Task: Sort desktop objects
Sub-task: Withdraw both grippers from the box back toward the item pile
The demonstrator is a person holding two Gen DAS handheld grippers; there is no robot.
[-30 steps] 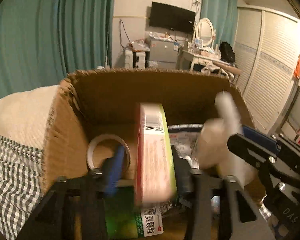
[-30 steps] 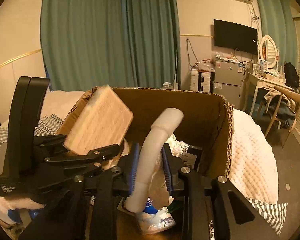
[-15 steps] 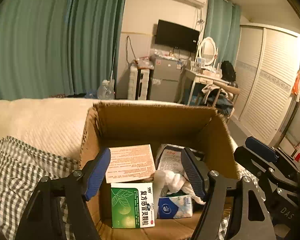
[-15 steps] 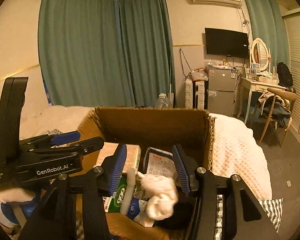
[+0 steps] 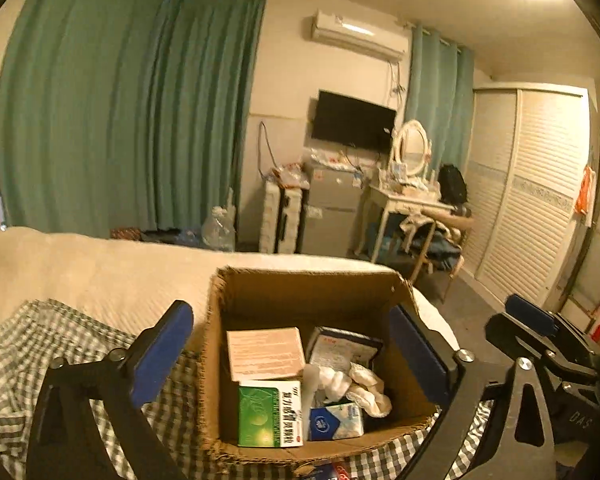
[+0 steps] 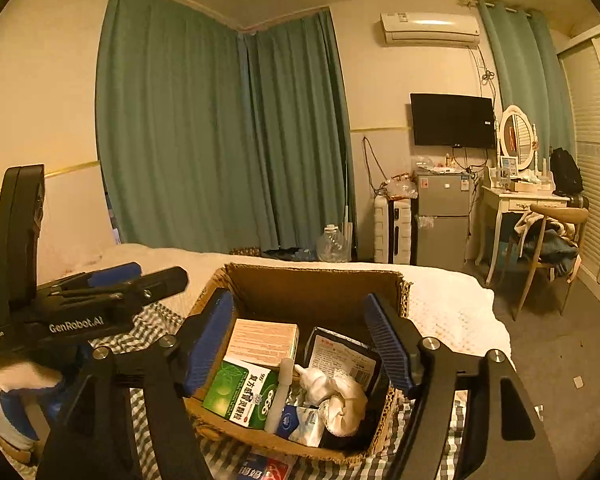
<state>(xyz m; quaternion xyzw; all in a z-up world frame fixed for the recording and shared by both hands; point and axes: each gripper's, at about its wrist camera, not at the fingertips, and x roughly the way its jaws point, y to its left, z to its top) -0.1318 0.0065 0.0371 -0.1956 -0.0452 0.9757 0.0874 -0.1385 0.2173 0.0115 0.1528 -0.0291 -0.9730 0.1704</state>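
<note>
Hovering: both tools above the cardboard box [image 5: 316, 292] on the bed.
Left tool [image 5: 296, 344]: jaws opening wide, empty.
Right tool [image 6: 300, 340]: jaws opening, empty.
Box contents: below and ahead of both tools, pink carton [image 5: 265, 353] lying flat.

The box [image 5: 316, 292] is rough, matt corrugated cardboard with frayed edges. It sits on gingham cloth [image 5: 32, 344] beside a nubbly cream blanket [image 5: 100, 272]. Inside, a green carton [image 5: 268, 416] looks glossy, a white cloth [image 5: 360, 388] soft and crumpled. Curtains [image 6: 220, 140] are matt fabric.
</note>
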